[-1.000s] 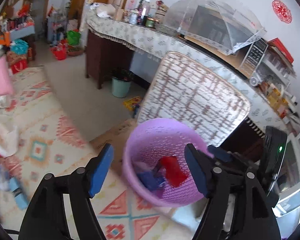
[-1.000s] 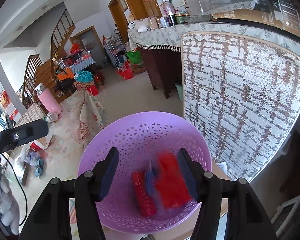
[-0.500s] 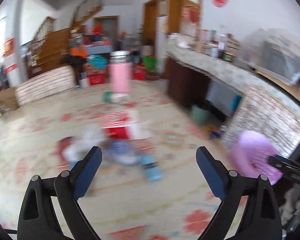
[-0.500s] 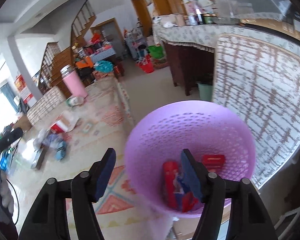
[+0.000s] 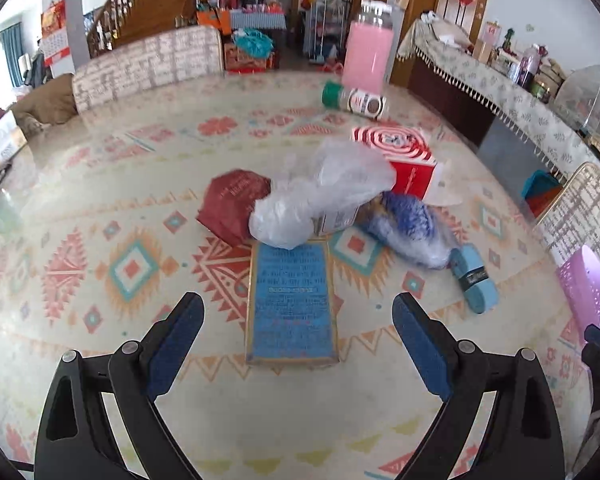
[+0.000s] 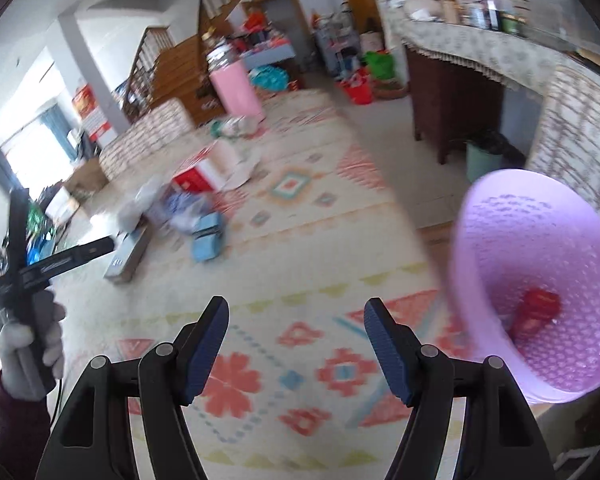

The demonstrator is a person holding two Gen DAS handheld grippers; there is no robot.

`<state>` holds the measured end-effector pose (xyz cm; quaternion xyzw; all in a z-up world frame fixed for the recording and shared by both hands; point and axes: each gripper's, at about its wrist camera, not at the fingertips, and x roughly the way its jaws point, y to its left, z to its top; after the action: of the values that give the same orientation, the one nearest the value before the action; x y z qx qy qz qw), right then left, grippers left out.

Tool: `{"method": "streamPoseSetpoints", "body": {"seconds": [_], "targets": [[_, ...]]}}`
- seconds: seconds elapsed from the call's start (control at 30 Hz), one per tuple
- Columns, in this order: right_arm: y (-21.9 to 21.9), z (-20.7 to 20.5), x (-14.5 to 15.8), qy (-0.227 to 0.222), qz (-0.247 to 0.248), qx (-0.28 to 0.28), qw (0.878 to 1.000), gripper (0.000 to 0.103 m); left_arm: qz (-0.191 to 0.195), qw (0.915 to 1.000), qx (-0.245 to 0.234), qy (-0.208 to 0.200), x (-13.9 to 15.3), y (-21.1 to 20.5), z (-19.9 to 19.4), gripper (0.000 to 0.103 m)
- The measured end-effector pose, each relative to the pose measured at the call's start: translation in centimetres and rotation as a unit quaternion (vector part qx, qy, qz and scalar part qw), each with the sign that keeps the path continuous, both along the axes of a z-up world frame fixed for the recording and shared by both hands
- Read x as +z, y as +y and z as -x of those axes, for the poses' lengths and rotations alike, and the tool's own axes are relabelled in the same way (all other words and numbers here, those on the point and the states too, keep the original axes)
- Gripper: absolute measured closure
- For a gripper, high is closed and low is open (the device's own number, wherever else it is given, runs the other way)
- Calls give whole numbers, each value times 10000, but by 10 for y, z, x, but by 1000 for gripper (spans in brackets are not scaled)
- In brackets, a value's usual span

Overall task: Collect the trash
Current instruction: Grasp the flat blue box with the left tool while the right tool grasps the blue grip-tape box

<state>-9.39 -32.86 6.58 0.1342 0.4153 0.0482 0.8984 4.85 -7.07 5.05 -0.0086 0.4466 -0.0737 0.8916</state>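
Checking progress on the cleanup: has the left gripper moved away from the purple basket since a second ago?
Yes. The left gripper swung from over the purple basket, now at the view's right edge, to the blue box on the table, jaws open and empty.

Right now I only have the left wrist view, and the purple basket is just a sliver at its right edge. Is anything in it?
Observer: Yes. The right wrist view looks into the purple basket, and a red packet lies at its bottom.
Operator: Is the right gripper carrying anything?
Observer: No. The right gripper is open, its jaws have just been opening, and nothing is between them.
Operator: What holds my gripper?
Observer: A gloved hand at that view's left edge grips the handle of the left gripper. Its jaws have also just been opening and hold nothing.
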Motion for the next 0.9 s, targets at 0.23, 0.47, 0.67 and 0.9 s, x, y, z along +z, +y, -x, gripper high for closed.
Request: {"method": "streamPoseSetpoints", "body": {"seconds": [0.23,0.47,0.67,0.9], "targets": [[51,-42,-5,117,307,535,9980,29,415,9987,44,308,-14,12,-10,9],[83,-101,-20,310,699,598,9953,31,620,9968,-65,507,-24,16,-13,15],[96,-132,-35,515,906,524,9932,41,309,9986,-113,408,-25,9,-10,49],[109,-138,-38,399,1288,401,9901,75,625,9973,-25,382,-20,22,-7,49]]}}
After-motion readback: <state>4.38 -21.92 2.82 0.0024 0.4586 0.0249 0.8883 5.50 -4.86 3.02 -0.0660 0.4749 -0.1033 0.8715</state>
